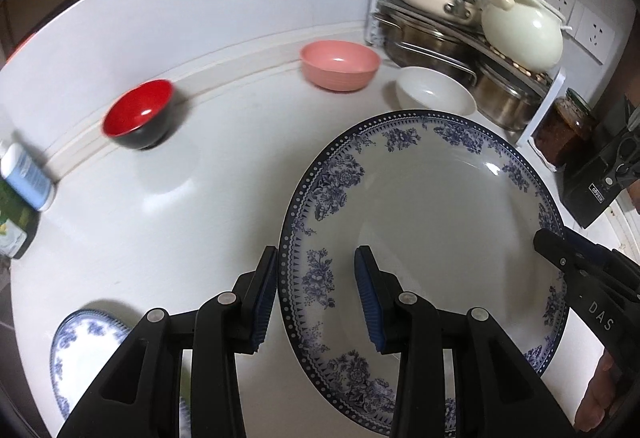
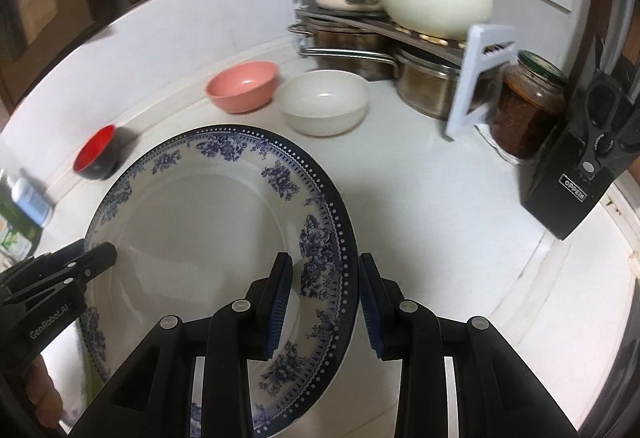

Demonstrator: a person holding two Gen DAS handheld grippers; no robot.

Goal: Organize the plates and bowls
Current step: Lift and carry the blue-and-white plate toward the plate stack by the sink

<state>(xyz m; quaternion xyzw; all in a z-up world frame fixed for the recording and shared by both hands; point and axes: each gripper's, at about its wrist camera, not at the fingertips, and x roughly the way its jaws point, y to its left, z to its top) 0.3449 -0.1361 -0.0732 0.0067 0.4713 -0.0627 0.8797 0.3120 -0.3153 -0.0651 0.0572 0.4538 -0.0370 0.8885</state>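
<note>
Straddling opposite rims of the large white, blue-flowered porcelain plate (image 1: pixel 420 206) at frame centre, unclamped: left gripper (image 1: pixel 316 302) and right gripper (image 2: pixel 325 308), jaws apart.

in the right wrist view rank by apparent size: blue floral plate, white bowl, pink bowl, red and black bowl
1. Blue floral ceramic plate, nearest the camera.
2. Plain white bowl.
3. Pink bowl.
4. Red-and-black bowl, smallest.

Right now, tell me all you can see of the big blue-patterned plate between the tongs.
The large plate looks like glazed white ceramic, with blue flower clusters and a dark dotted border around its rim. It looks tilted above the white counter. The left tongs straddle its left rim, the right tongs its right rim, with a small gap at the pads; whether they grip it is unclear. It looks empty and intact.
</note>
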